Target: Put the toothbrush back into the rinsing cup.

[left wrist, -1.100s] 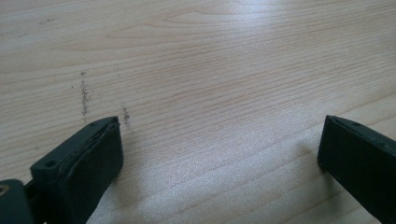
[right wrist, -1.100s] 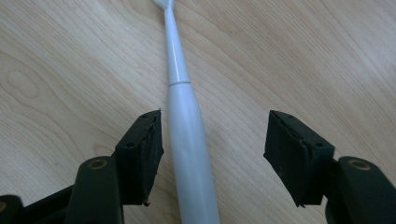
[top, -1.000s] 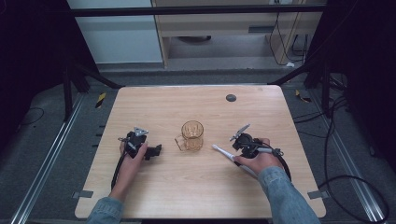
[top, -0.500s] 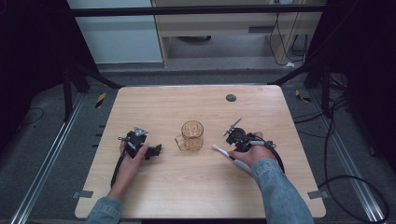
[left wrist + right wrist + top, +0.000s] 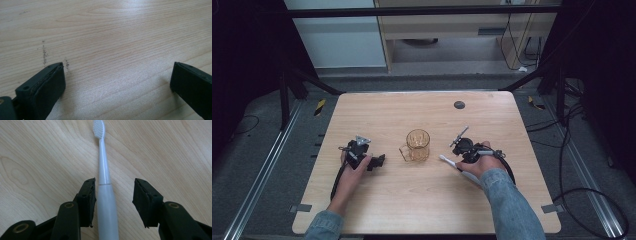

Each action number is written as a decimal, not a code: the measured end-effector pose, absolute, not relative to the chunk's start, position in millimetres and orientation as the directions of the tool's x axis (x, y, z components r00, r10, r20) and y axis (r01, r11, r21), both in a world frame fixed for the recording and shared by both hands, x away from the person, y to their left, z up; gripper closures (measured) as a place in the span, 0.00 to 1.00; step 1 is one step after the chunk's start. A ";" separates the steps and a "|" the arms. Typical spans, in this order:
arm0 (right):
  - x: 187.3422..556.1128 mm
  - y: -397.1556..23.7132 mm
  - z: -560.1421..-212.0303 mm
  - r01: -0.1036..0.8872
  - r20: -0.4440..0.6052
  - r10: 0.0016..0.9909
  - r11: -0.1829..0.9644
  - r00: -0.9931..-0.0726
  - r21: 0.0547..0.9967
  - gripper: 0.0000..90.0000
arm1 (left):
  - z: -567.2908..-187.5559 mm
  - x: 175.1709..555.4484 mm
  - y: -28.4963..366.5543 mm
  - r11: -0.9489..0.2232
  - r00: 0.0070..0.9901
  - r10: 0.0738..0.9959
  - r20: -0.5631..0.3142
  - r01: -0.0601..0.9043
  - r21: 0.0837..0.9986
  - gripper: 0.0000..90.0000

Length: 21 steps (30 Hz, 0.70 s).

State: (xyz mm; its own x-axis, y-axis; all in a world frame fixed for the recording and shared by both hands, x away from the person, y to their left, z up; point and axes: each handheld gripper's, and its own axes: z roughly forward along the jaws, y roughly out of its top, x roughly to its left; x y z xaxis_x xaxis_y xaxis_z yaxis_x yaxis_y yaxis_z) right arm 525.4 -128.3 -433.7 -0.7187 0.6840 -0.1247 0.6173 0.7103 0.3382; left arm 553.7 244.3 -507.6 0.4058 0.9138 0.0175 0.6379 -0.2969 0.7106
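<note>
A white toothbrush (image 5: 104, 182) lies flat on the wooden table (image 5: 422, 200), bristle head pointing away from me. My right gripper (image 5: 113, 195) is open and straddles its handle; the left jaw is close against the handle and the right jaw stands well clear. In the high view the toothbrush (image 5: 451, 162) lies just right of an amber glass mug (image 5: 418, 145) that stands upright at the table's middle, with my right gripper (image 5: 460, 159) over it. My left gripper (image 5: 378, 161) rests left of the mug, open wide over bare wood (image 5: 117, 75).
A small dark round disc (image 5: 459, 105) sits near the table's far edge. Black cables (image 5: 592, 190) run over the floor to the right. Dark frame posts stand at both far corners.
My right gripper has shifted a little to the left, toward the mug, along the toothbrush. The left gripper and the mug have not moved.
</note>
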 end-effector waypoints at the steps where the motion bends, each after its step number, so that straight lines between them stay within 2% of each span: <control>1: 525.4 -128.3 -433.7 0.617 -0.125 0.684 0.710 -0.719 0.338 0.59 | -507.6 553.7 244.3 -0.297 0.406 0.914 0.017 0.638 0.711 0.00; 21: 522.5 -135.3 -457.4 0.644 -0.100 0.682 0.721 -0.724 0.254 0.58 | -507.6 554.0 244.4 -0.298 0.407 0.913 0.017 0.638 0.710 0.00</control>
